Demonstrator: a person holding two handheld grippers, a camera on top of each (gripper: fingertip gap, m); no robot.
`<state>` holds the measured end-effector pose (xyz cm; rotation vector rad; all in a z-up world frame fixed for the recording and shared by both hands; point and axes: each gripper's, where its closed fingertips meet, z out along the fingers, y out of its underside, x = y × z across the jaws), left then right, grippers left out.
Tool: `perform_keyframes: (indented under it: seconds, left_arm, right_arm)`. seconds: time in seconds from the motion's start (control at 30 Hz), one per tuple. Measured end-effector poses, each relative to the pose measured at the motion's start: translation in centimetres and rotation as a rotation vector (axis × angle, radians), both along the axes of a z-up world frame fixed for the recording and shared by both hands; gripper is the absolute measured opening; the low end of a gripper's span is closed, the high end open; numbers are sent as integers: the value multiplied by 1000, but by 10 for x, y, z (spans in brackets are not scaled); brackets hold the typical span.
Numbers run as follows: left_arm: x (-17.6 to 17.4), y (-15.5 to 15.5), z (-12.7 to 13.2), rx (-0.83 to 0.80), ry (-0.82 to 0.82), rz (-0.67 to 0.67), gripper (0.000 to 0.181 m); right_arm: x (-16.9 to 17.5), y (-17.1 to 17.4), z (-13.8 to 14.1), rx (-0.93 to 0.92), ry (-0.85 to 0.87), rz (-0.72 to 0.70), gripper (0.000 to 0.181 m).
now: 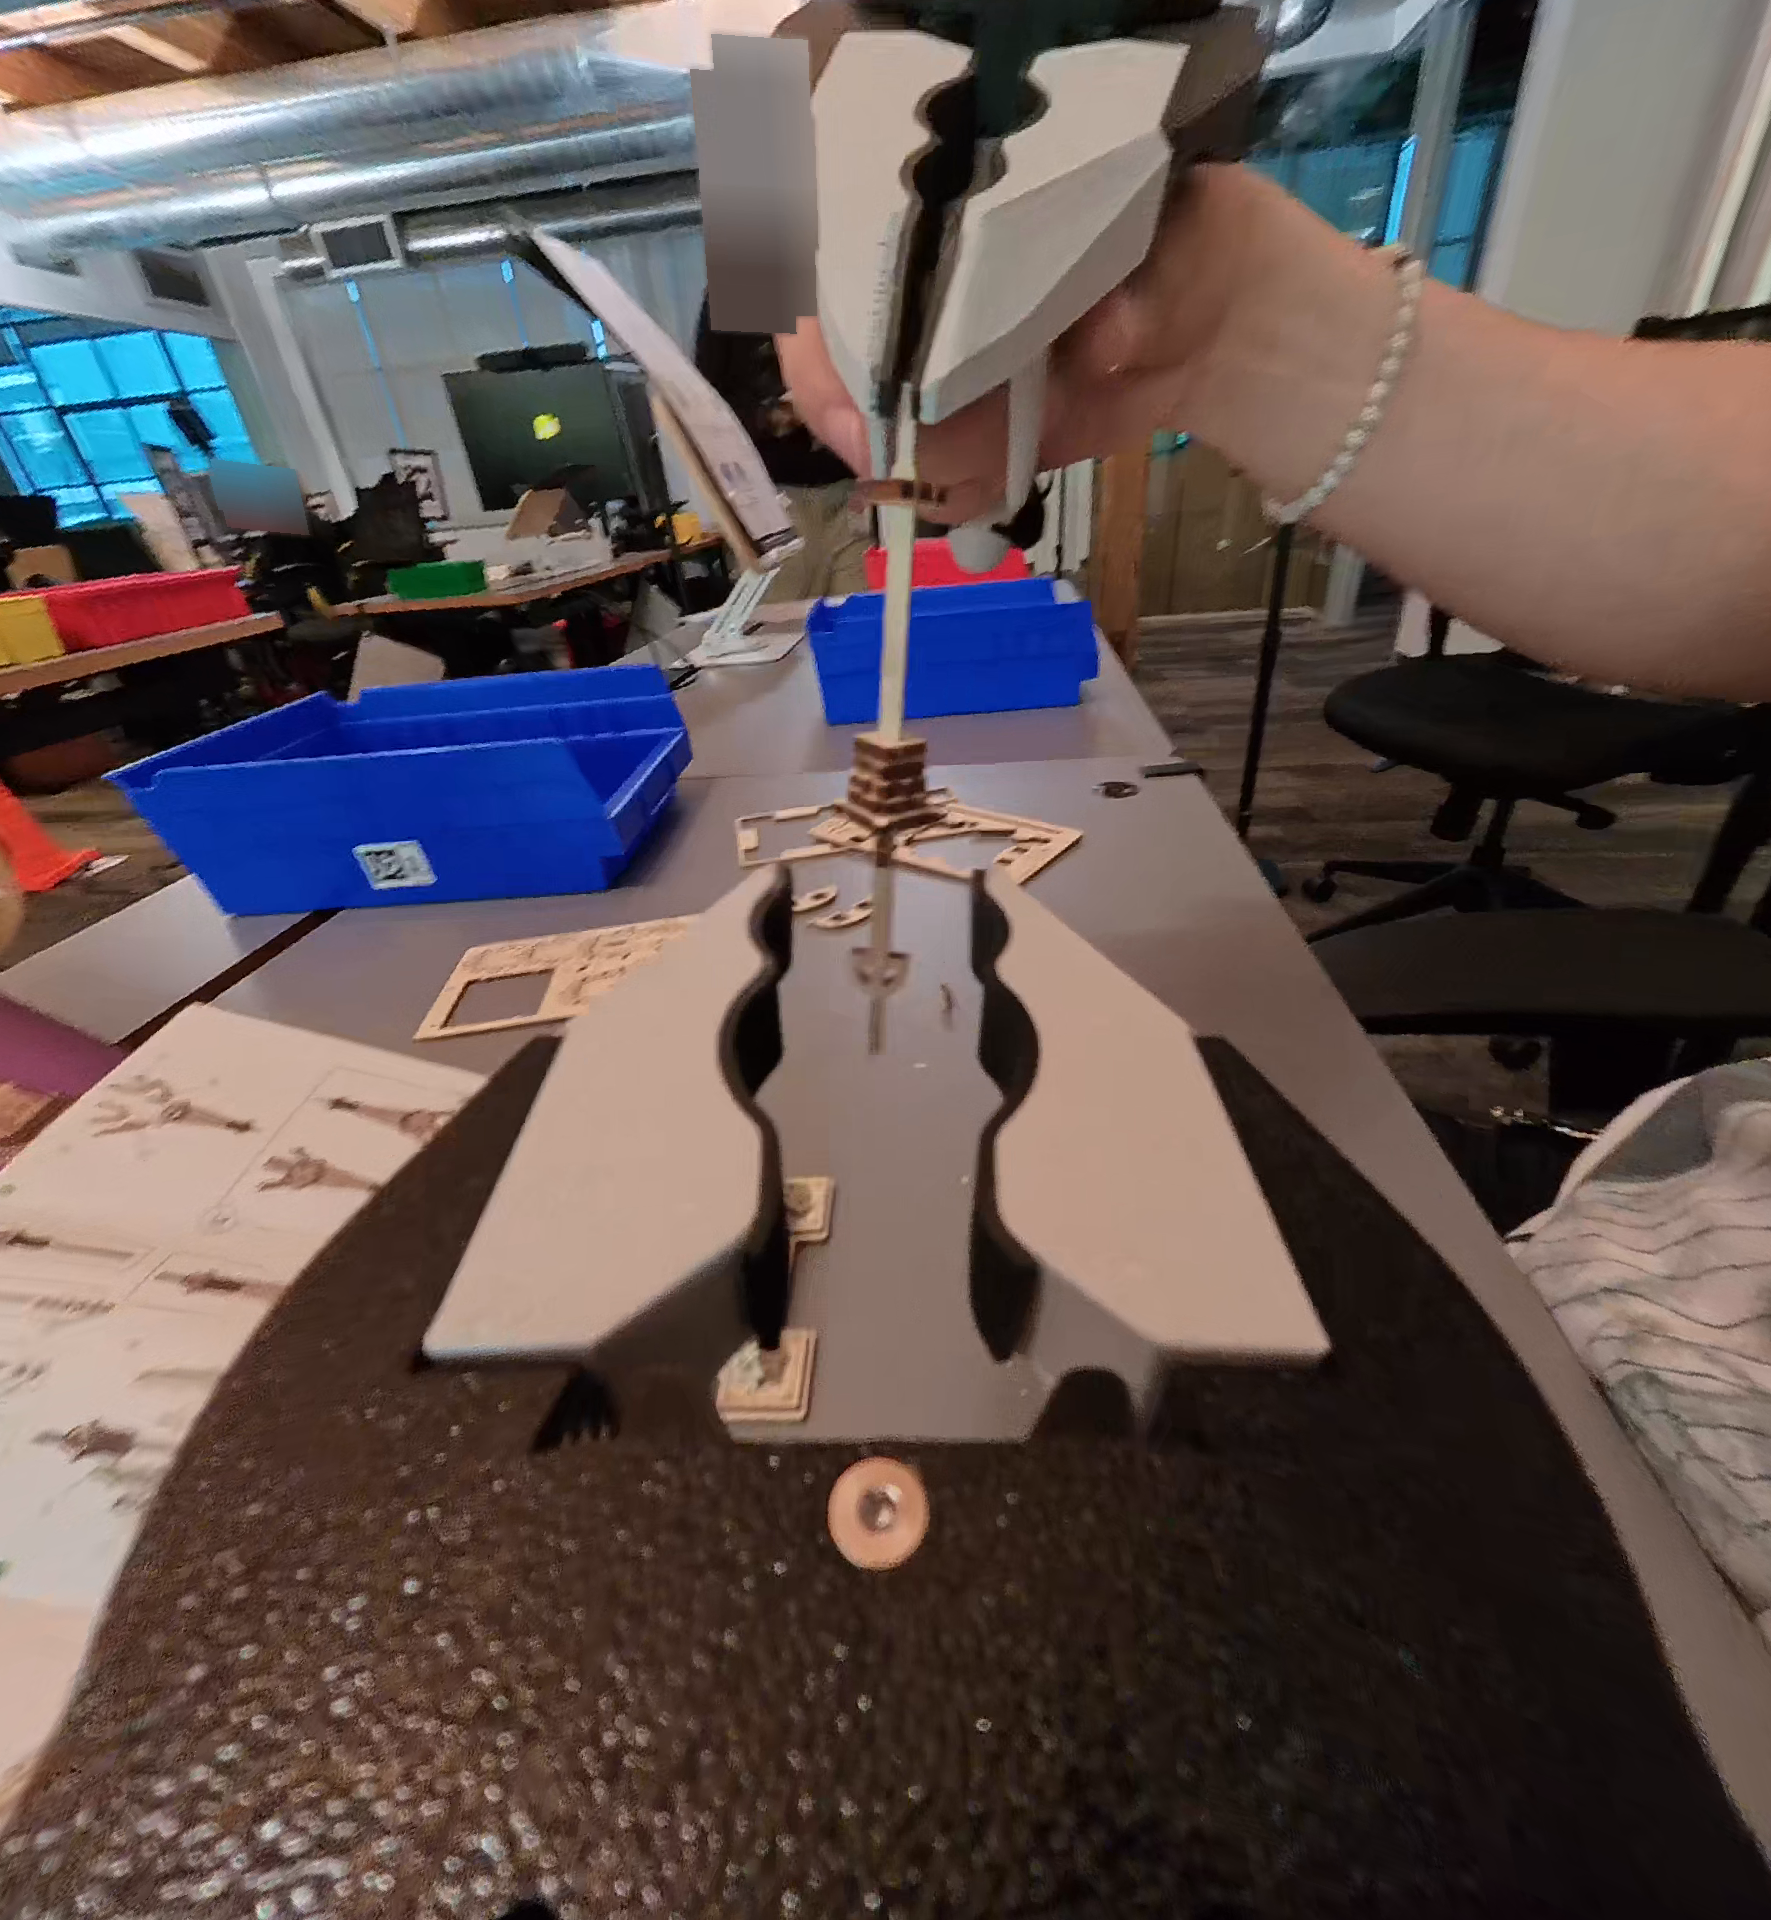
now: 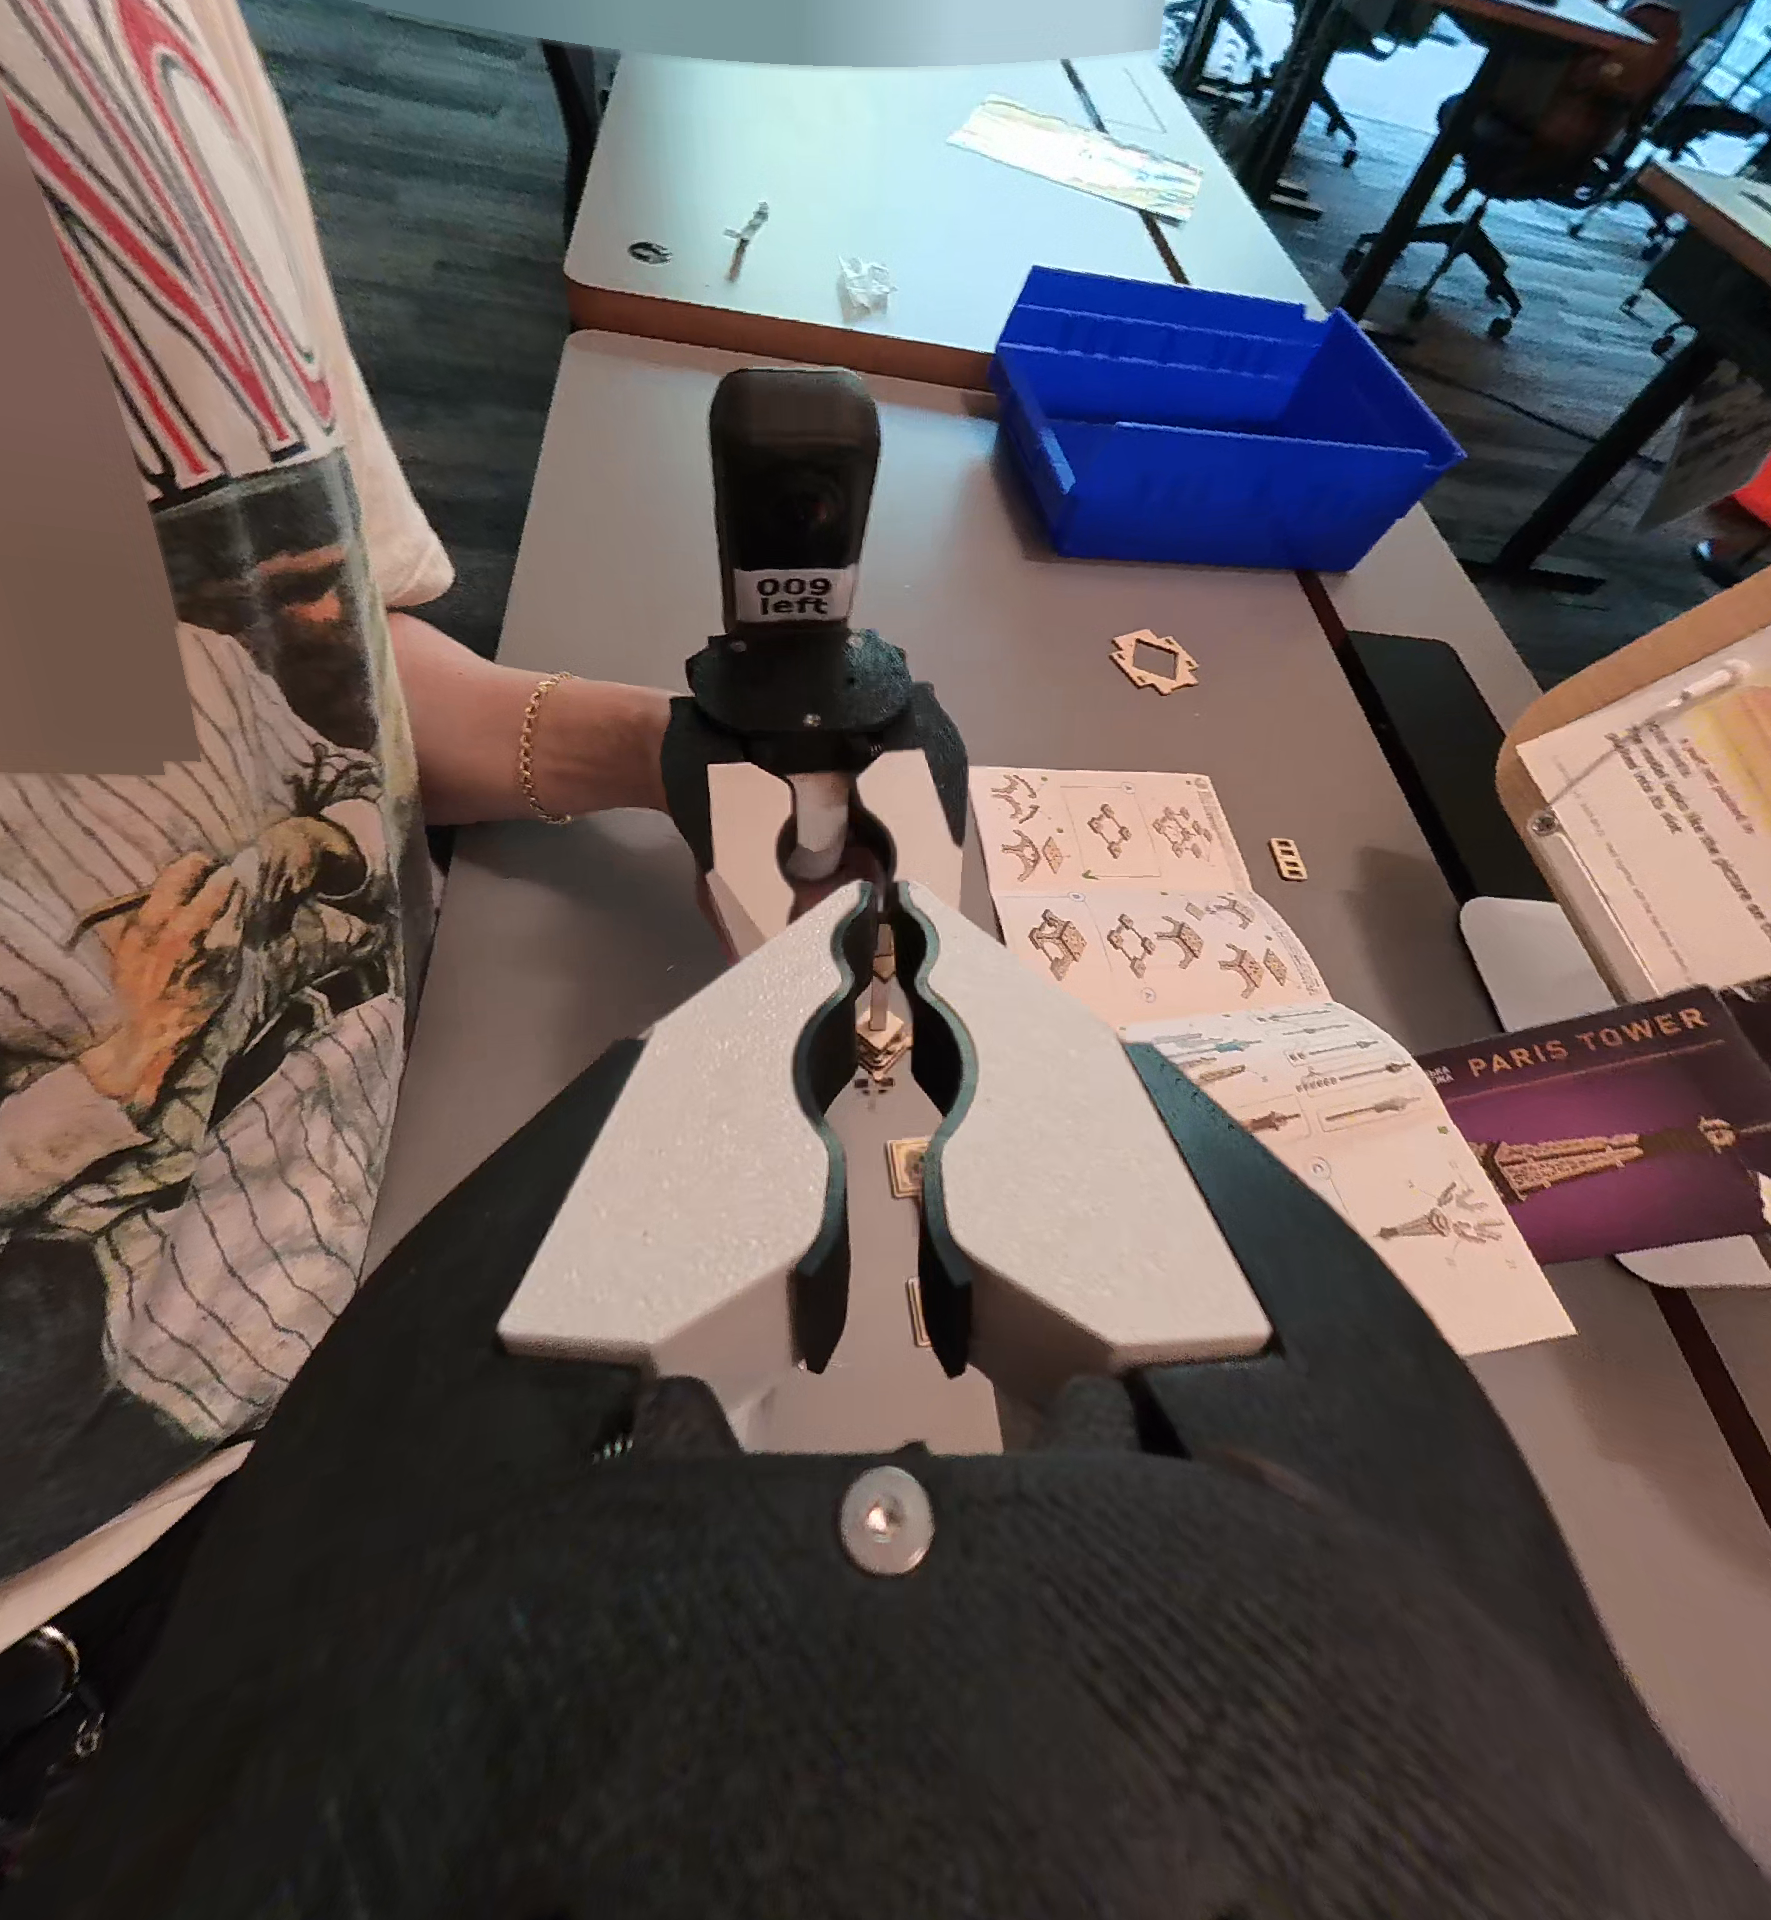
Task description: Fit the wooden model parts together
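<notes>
Jaws of the right gripper (image 1: 902,416) are pinched on the upper end of a thin wooden spire (image 1: 893,623), held upright above the table (image 1: 1120,935). Left gripper (image 1: 881,935) stands wide apart and grips nothing. Stacked square collars (image 1: 889,774) already sit on the spire; judged partly assembled. Cut-out wooden sheets (image 1: 548,971), a loose square frame (image 2: 1154,661) and the instruction sheet (image 2: 1151,894) lie around, so base sections appear outstanding.
</notes>
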<state>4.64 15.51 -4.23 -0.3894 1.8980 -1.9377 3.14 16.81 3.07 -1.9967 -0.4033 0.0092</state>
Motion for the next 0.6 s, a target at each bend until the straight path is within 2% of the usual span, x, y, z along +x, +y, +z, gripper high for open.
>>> perform_keyframes:
  seconds: [0.07, 0.23, 0.37, 0.43, 0.57, 0.6]
  left_arm:
    - [5, 8, 0, 29, 4, 51, 41]
    - [-4, 11, 25, -41, -39, 52, 15]
    - [-9, 0, 16, 7, -12, 5, 18]
    - [-10, -2, 16, 12, -18, -3, 3]
    - [-11, -4, 17, 16, -23, -8, 0]
    - [-11, -4, 16, 21, -27, -6, 0]
  right_arm:
    - [5, 0, -3, -14, -10, -37, 0]
    - [-4, 4, -16, -43, -1, -14, 0]
    - [-10, 10, -18, -45, -2, 4, 0]
    - [-10, 11, -18, -50, -4, 5, 0]
    - [-12, 11, -19, -58, 1, 11, 0]
    - [-13, 11, -20, -63, 5, 11, 5]
